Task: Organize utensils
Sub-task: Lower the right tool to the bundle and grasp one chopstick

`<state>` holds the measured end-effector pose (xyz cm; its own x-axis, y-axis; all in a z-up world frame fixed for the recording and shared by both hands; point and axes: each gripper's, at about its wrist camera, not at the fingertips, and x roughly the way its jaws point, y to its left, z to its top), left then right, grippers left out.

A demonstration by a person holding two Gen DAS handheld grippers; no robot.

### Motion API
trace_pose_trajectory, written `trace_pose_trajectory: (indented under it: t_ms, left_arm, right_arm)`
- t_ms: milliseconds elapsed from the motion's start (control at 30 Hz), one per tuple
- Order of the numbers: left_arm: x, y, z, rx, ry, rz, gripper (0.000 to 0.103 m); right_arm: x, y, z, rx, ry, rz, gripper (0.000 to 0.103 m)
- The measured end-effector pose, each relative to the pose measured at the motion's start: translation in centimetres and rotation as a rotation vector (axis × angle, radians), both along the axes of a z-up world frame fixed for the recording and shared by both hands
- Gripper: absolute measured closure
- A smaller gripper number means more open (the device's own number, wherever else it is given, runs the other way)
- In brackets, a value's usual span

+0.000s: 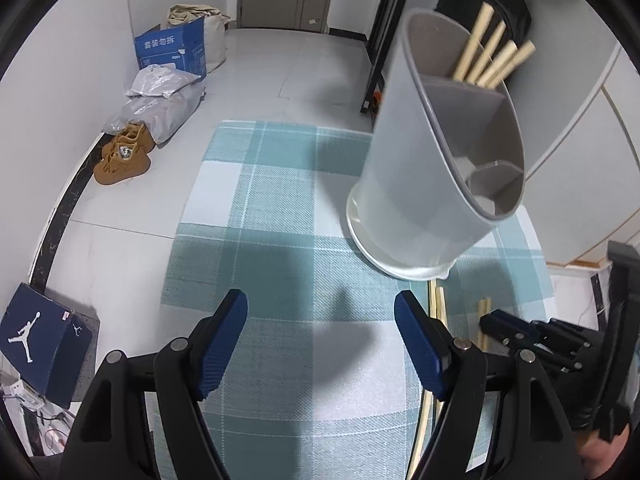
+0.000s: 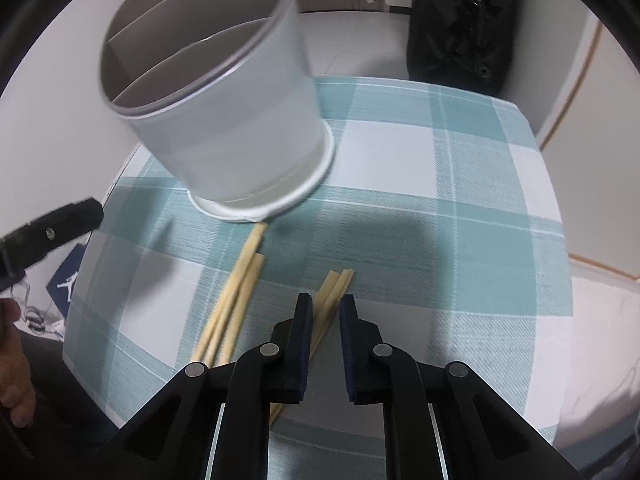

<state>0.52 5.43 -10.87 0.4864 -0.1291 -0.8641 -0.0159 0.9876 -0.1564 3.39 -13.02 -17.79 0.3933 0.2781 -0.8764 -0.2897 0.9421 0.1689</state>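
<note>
A grey divided utensil holder (image 1: pixel 408 184) (image 2: pixel 240 140) stands on a white base on the teal checked cloth (image 1: pixel 280 208) (image 2: pixel 440 208). Several wooden chopsticks (image 1: pixel 492 60) stick out of its back compartment. More chopsticks (image 2: pixel 236 292) lie loose on the cloth just in front of the holder. My right gripper (image 2: pixel 326 304) points down with its jaws nearly together around a small bunch of chopsticks (image 2: pixel 336 282), and the pads touch the sticks. My left gripper (image 1: pixel 320 300) hovers open over bare cloth to the left of the holder, holding nothing.
A black bag (image 2: pixel 460 20) stands behind the table. On the floor at left lie brown shoes (image 1: pixel 124 156), grey parcels (image 1: pixel 160 112), a blue carton (image 1: pixel 172 48) and a dark blue shoebox (image 1: pixel 36 340). White cabinet doors (image 1: pixel 580 120) line the right side.
</note>
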Motion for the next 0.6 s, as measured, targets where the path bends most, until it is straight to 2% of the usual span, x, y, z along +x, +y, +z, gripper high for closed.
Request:
trace_pose_trajectory:
  t_ms: [100,167,467,600]
  left_arm:
    - [-0.1,-0.6,-0.4,0.011,0.017,-0.022,0.031]
    - [-0.2,-0.8,-0.6,0.018,0.026,-0.032,0.031]
    - [0.0,-2.1,-1.3,0.032,0.07,-0.077,0.031]
    - [0.0,-2.9,-1.8,0.031,0.096,-0.116,0.031]
  right_arm:
    - [0.3,-1.4,-0.2,0.024,0.015,-0.017,0.094]
    - [0.5,-2.1,-0.1,0.034,0.024,-0.015,0.099]
    - [-0.1,-5.8,-0.4,0.052,0.031,-0.049,0.099]
    - [-0.2,-5.6,-0.5,0.041,0.03,-0.038,0.099]
